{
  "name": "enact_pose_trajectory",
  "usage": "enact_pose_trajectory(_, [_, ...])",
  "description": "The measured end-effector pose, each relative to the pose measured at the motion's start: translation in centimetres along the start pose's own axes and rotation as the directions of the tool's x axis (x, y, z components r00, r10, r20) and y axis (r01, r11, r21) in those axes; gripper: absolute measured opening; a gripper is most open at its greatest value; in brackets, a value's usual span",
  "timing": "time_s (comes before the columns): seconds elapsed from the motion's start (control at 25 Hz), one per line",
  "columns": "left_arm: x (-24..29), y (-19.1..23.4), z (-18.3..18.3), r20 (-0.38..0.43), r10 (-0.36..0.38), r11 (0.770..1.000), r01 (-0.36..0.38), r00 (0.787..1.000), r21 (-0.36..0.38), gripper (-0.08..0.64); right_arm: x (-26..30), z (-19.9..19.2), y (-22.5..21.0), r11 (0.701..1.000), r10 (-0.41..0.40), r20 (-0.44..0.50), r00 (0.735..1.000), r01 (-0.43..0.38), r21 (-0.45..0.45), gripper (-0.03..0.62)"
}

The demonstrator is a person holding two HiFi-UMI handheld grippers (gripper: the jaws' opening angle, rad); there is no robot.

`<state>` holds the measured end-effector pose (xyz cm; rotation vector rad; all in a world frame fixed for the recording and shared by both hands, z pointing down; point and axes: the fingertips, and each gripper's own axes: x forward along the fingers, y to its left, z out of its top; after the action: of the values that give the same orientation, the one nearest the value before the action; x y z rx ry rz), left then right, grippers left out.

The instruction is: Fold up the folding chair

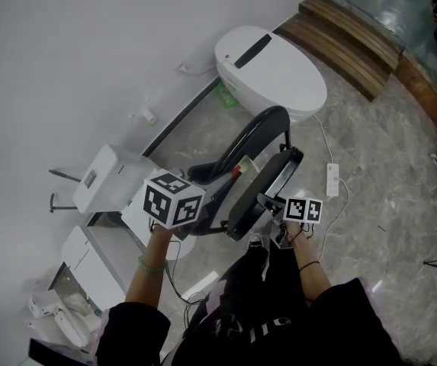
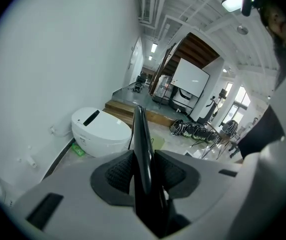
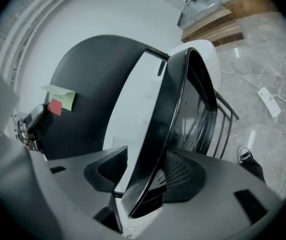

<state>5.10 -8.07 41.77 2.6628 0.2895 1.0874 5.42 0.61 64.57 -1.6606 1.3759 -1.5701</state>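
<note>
Working over grey marble-patterned floor (image 1: pixel 390 166), close along its edge at plain white wall (image 1: pixel 65 52). Holding black folding chair with curved tubular frame (image 1: pixel 260 178) near that edge, with seat at steep tilt. Clenching left gripper (image 2: pixel 143 176) on thin black chair edge, with both ribbed pads (image 2: pixel 119 173) against it. Grasping dark seat rim with right gripper (image 3: pixel 145 176). Seeing yellow sticky note (image 3: pixel 59 96) and small red one (image 3: pixel 54 107) on chair's dark panel. Looking past chair at white oval toilet (image 1: pixel 273 71) against wall, at white power strip (image 1: pixel 332 180) on floor just right of chair, at brown wooden steps (image 1: pixel 351 36) toward floor's far right corner.
</note>
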Motion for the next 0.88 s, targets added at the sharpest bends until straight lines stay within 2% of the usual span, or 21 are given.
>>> enact_pose_trajectory(0.12, [-0.1,0.5,0.4,-0.013,0.032,0.999,-0.032,0.999,0.018,0.124,2.6,0.8,1.5,0.998,0.007,-0.102,0.995,-0.014,-0.068,0.215])
enact_pose_trajectory(0.16, [0.0,1.0,0.5,-0.017,0.044,0.999,-0.044,0.999,0.023,0.124,3.2,1.1,1.7,0.998,0.006,-0.124,0.992,-0.015,-0.069,0.197])
enact_pose_trajectory(0.2, [0.0,1.5,0.6,-0.021,0.048,0.999,-0.048,0.999,0.024,0.124,3.7,1.3,1.7,0.998,0.014,-0.137,0.990,-0.022,-0.055,0.153])
enact_pose_trajectory(0.28, [0.1,2.2,0.6,-0.034,0.019,1.000,-0.019,0.999,0.001,0.123,4.1,1.7,1.7,0.998,0.056,-0.153,0.987,-0.059,-0.010,0.132])
enact_pose_trajectory(0.32, [0.3,2.3,0.4,-0.056,-0.007,1.000,0.006,0.998,-0.014,0.119,4.2,1.8,1.8,0.997,0.078,-0.165,0.983,-0.078,0.004,0.126])
enact_pose_trajectory(0.4, [0.8,2.6,-0.2,-0.151,-0.027,1.000,0.025,0.988,-0.013,0.098,4.7,2.2,2.1,0.994,0.107,-0.202,0.974,-0.107,0.009,0.123])
enact_pose_trajectory(0.48, [1.2,3.1,-0.7,-0.230,0.016,0.999,-0.009,0.973,0.032,0.084,5.1,2.6,2.4,0.991,0.134,-0.226,0.965,-0.132,0.024,0.121])
enact_pose_trajectory(0.6, [1.3,3.6,-0.8,-0.230,0.049,0.998,-0.037,0.972,0.058,0.077,5.7,3.3,2.4,0.985,0.174,-0.255,0.951,-0.164,0.060,0.107])
enact_pose_trajectory(0.72, [1.5,3.9,-0.8,-0.220,0.055,0.997,-0.043,0.974,0.057,0.075,5.8,3.4,2.3,0.984,0.172,-0.331,0.928,-0.175,0.023,0.107])
enact_pose_trajectory(0.88, [1.4,3.8,-1.1,-0.237,0.075,0.997,-0.071,0.969,0.026,0.074,5.6,3.1,2.1,0.987,0.157,-0.369,0.916,-0.153,0.041,0.098])
